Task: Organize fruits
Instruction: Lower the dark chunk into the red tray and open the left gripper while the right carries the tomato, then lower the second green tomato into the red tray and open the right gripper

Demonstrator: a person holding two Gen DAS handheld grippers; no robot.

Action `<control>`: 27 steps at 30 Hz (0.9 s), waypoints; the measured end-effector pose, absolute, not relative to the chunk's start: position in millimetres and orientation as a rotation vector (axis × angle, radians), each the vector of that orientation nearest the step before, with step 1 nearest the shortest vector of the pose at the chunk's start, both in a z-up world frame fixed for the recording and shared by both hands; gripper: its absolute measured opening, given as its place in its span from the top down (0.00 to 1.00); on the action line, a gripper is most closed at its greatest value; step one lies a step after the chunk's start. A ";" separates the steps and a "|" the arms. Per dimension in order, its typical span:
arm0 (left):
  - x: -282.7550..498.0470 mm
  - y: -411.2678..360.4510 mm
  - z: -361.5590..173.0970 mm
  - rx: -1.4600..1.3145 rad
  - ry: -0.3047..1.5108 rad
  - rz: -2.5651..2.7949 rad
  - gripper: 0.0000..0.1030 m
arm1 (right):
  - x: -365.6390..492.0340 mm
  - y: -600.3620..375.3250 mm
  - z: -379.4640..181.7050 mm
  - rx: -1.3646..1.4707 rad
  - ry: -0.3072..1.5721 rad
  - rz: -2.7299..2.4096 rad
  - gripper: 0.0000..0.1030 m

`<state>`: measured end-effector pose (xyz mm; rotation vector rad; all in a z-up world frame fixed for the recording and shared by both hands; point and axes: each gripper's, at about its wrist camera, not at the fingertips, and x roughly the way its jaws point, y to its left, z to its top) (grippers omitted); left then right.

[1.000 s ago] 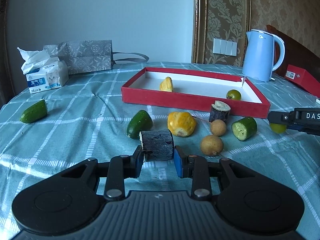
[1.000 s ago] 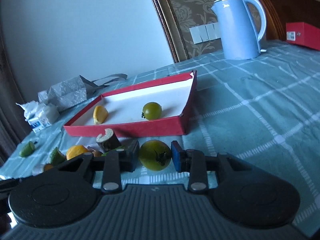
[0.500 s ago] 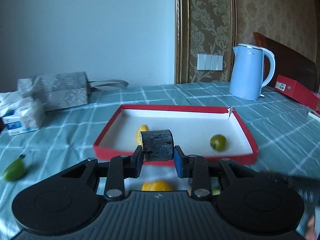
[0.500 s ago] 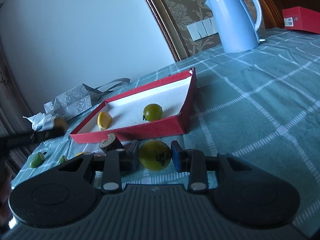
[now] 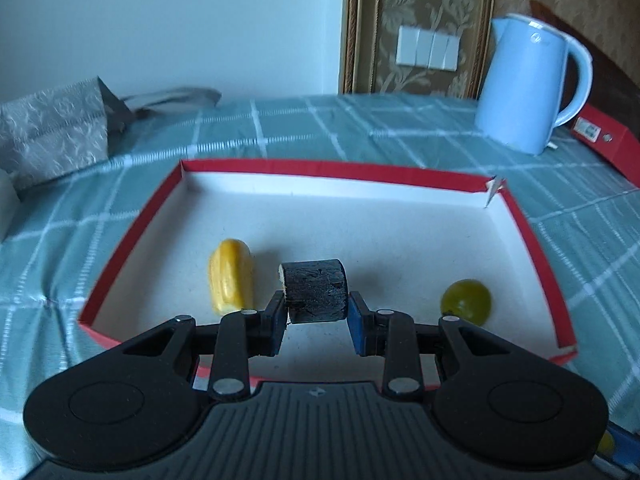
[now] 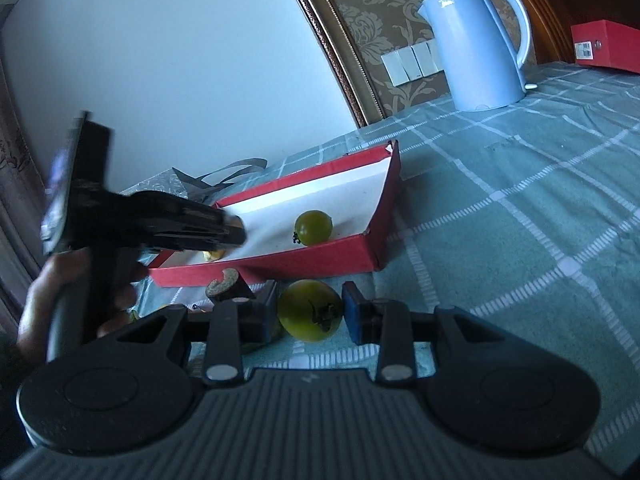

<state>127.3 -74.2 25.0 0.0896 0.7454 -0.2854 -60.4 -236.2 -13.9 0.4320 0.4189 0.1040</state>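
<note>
My left gripper (image 5: 316, 320) is shut on a dark cylindrical fruit piece (image 5: 314, 290) and holds it above the white floor of the red tray (image 5: 332, 168). In the tray lie a yellow fruit piece (image 5: 230, 276) and a green tomato (image 5: 466, 300). My right gripper (image 6: 310, 312) is shut on a green tomato (image 6: 310, 310) just outside the tray's (image 6: 320, 258) near wall. The left gripper (image 6: 160, 222) shows in the right wrist view, reaching over the tray. A dark cut piece (image 6: 226, 282) lies on the cloth by the tray.
A light blue kettle (image 5: 528, 84) stands behind the tray at the right, with a red box (image 5: 604, 140) beyond it. A grey patterned bag (image 5: 52, 128) lies at the far left. The teal checked cloth (image 6: 520, 200) covers the table.
My left gripper lifted the dark piece off the cloth and carried it forward over the tray. My right gripper stayed shut on the green tomato and rose a little.
</note>
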 end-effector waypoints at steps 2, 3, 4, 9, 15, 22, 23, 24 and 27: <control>133.2 -75.3 19.5 0.095 0.756 -0.278 0.70 | -60.2 -235.7 -13.7 0.430 0.419 0.106 0.68; 133.1 -76.1 19.1 0.094 0.750 -0.275 0.70 | -59.7 -235.6 -13.7 0.430 0.421 0.108 0.68; 133.6 -77.1 18.8 0.098 0.748 -0.272 0.70 | -59.2 -235.6 -13.8 0.429 0.424 0.110 0.68; 134.4 -82.5 17.5 0.119 0.741 -0.244 0.66 | -60.0 -236.0 -13.9 0.430 0.424 0.111 0.68; 114.6 -78.6 31.2 0.160 0.650 -0.213 0.37 | -60.4 -236.8 -14.3 0.434 0.426 0.111 0.68; 53.6 -39.4 54.3 0.134 0.470 -0.149 0.28 | -57.5 -238.8 -15.0 0.440 0.436 0.110 0.68; 43.5 -30.3 54.5 0.124 0.451 -0.133 0.28 | -57.1 -238.7 -15.1 0.439 0.437 0.110 0.68; 35.3 -22.4 54.4 0.116 0.435 -0.117 0.28 | -56.9 -238.6 -15.3 0.437 0.438 0.110 0.68; 11.3 5.6 50.7 0.099 0.373 -0.053 0.23 | -56.0 -238.7 -15.8 0.438 0.443 0.110 0.68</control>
